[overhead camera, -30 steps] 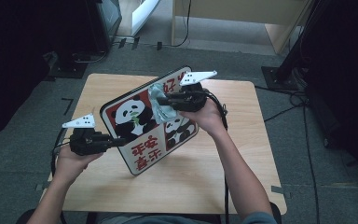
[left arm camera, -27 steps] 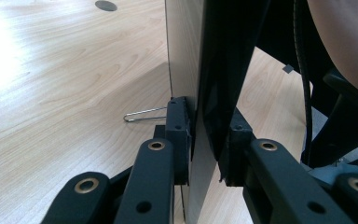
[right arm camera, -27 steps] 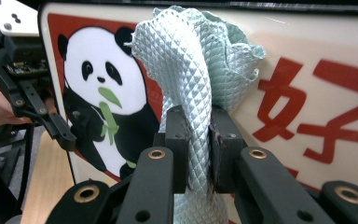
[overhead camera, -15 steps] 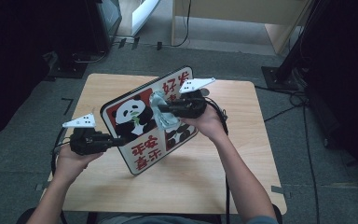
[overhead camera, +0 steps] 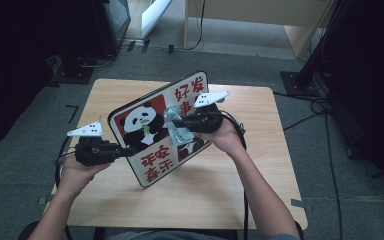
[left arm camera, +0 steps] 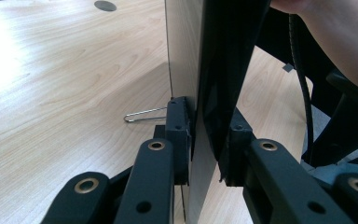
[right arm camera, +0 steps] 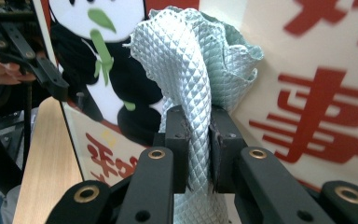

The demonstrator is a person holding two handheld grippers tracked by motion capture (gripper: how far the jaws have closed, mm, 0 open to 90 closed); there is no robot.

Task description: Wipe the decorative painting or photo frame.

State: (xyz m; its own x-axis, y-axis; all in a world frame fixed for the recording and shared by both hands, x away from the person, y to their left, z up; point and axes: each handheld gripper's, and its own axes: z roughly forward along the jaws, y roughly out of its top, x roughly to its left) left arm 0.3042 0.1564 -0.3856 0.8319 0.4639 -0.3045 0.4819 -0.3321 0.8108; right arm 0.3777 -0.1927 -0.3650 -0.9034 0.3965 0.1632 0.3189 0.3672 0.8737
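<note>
Where the panda board stands, high view: the panda board [overhead camera: 150,150] rests on its near edge mid-table [overhead camera: 260,165], tilted, with its printed face up toward the camera.
Left gripper, high view: the left gripper [overhead camera: 127,150] is at the board's left edge and has not shifted over the last second.
Right gripper, high view: the right gripper [overhead camera: 180,122] carries the cloth [overhead camera: 175,131] against the printed face. It has slid from the red characters at the far right down toward the middle, beside the panda.
Left gripper view, grip: the left gripper [left arm camera: 207,130] has its jaws clamped on the board's [left arm camera: 214,70] thin edge, one pad on each face.
Left gripper view, behind: a thin wire loop [left arm camera: 142,114] lies on the wood [left arm camera: 51,93] behind the board.
Right gripper view, grip: the right gripper [right arm camera: 198,140] has its jaws pinched tight on a bunched fold of the quilted grey-green cloth [right arm camera: 191,60].
Right gripper view, contact: the cloth's free end billows against the board [right arm camera: 307,93], between the panda picture and the red lettering.
Meaning of the change: judging by the downward stroke, the wipe is under way. The far right part looks covered, while the near and left parts are likely yet to be done.
</note>
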